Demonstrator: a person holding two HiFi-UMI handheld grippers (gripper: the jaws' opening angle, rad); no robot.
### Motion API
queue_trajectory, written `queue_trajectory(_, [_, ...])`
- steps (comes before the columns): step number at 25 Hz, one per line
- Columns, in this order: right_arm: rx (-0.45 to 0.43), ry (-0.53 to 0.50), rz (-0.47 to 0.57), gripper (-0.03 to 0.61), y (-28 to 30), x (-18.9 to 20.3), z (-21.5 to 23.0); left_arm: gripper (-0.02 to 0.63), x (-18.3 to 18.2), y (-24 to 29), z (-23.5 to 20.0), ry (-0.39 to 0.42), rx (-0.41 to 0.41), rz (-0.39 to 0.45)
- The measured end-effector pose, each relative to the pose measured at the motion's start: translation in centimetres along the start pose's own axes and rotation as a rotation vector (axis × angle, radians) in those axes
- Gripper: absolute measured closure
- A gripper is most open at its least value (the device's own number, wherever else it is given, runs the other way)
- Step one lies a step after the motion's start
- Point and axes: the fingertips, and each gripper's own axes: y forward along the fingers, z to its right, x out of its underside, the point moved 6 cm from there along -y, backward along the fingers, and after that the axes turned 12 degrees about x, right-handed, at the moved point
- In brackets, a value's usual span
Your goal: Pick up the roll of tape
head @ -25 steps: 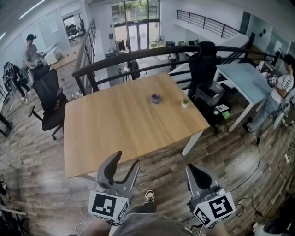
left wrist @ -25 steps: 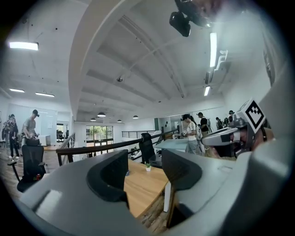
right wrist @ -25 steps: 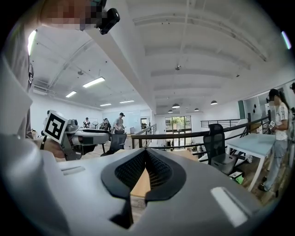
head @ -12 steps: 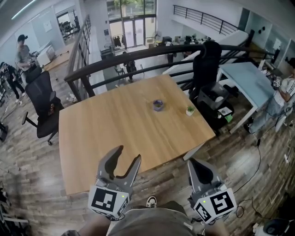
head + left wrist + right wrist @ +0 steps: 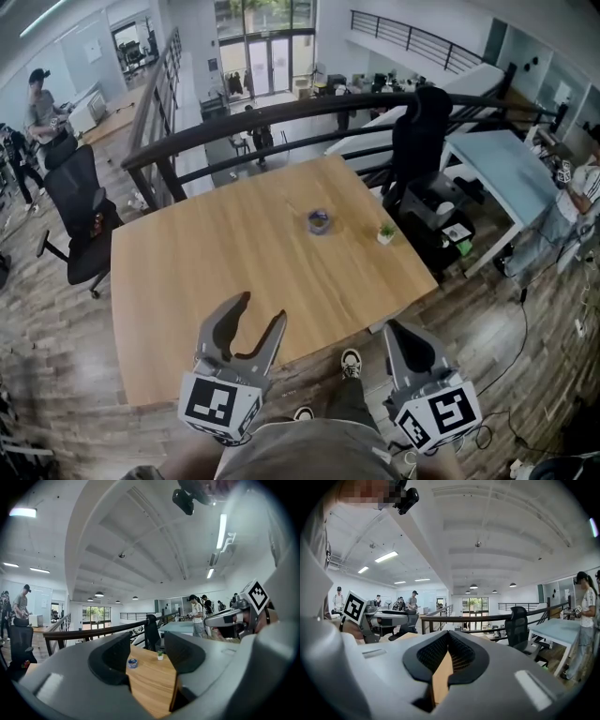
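Observation:
The roll of tape (image 5: pixel 319 221), small and bluish, lies on the far right part of the wooden table (image 5: pixel 216 262). In the left gripper view the tape (image 5: pixel 132 663) shows far off between the jaws. My left gripper (image 5: pixel 260 312) hovers open and empty over the table's near edge, well short of the tape; its jaws (image 5: pixel 147 656) stand apart. My right gripper (image 5: pixel 395 330) is held off the table's near right corner with its jaws together; in its own view the gripper (image 5: pixel 446 656) holds nothing.
A small potted plant (image 5: pixel 384 233) stands just right of the tape. A black railing (image 5: pixel 281 117) runs behind the table. Black office chairs stand at the left (image 5: pixel 80 211) and behind the table (image 5: pixel 417 131). A pale blue table (image 5: pixel 497 159) and people are at the sides.
The view has come closer to the table, whose near edge now lies under my left gripper. A shoe has stepped forward below. Both grippers keep their states.

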Motion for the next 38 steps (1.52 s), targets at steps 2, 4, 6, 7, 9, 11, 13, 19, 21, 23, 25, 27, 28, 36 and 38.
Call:
queue_trajectory(2, [-0.011,-0.002,0.001,0.568,1.0,0.1,0.5,0.385,0.2,0.8,-0.2,0.001,-0.005,-0.004])
queue_trajectory(4, [-0.028,-0.013,0.0,0.568,2.1,0.1,1.2,0.385,0.3,1.6,-0.2,0.0,-0.012,-0.009])
queue_trajectory(6, [-0.048,-0.027,-0.003,0.568,3.5,0.1,2.0,0.387,0.5,2.6,-0.4,0.0,-0.022,-0.016])
queue_trajectory(7, [-0.059,-0.03,-0.005,0.568,4.3,0.2,2.5,0.385,0.7,3.2,-0.6,-0.001,-0.031,-0.02])
queue_trajectory(9, [-0.083,-0.029,-0.011,0.568,6.0,0.2,3.6,0.385,1.0,4.6,-1.1,-0.005,-0.054,-0.028])
queue_trajectory(11, [-0.11,-0.025,-0.013,0.568,7.9,-0.1,4.9,0.387,0.9,6.4,-1.7,-0.012,-0.081,-0.034])
queue_trajectory(13, [-0.138,-0.023,-0.014,0.569,9.8,-0.7,6.6,0.387,0.5,8.6,-2.1,-0.015,-0.107,-0.042])
queue_trajectory(19, [-0.239,-0.03,-0.024,0.568,15.4,-1.5,12.8,0.386,-0.4,15.8,-2.0,-0.019,-0.192,-0.065])
queue_trajectory(21, [-0.273,-0.034,-0.022,0.568,17.1,-2.0,15.0,0.386,-0.7,18.1,-2.1,-0.017,-0.226,-0.073])
queue_trajectory(23, [-0.305,-0.037,-0.022,0.568,19.0,-2.6,17.0,0.385,-1.4,20.4,-2.2,-0.016,-0.26,-0.079])
queue_trajectory(25, [-0.341,-0.043,-0.023,0.569,20.7,-3.0,18.9,0.387,-2.0,22.5,-2.1,-0.012,-0.291,-0.082])
queue_trajectory(27, [-0.376,-0.051,-0.021,0.568,22.1,-3.3,20.6,0.386,-2.4,24.4,-1.9,-0.011,-0.324,-0.087])
queue_trajectory(28, [-0.39,-0.056,-0.02,0.568,22.8,-3.3,21.4,0.387,-2.4,25.3,-1.7,-0.02,-0.34,-0.094])
queue_trajectory(36, [-0.447,-0.056,-0.02,0.568,26.5,-3.3,25.2,0.385,-2.2,29.7,-1.1,0.004,-0.381,-0.125])
queue_trajectory(38, [-0.451,-0.048,-0.023,0.568,27.1,-3.2,25.5,0.385,-2.1,30.1,-1.2,-0.001,-0.389,-0.138])
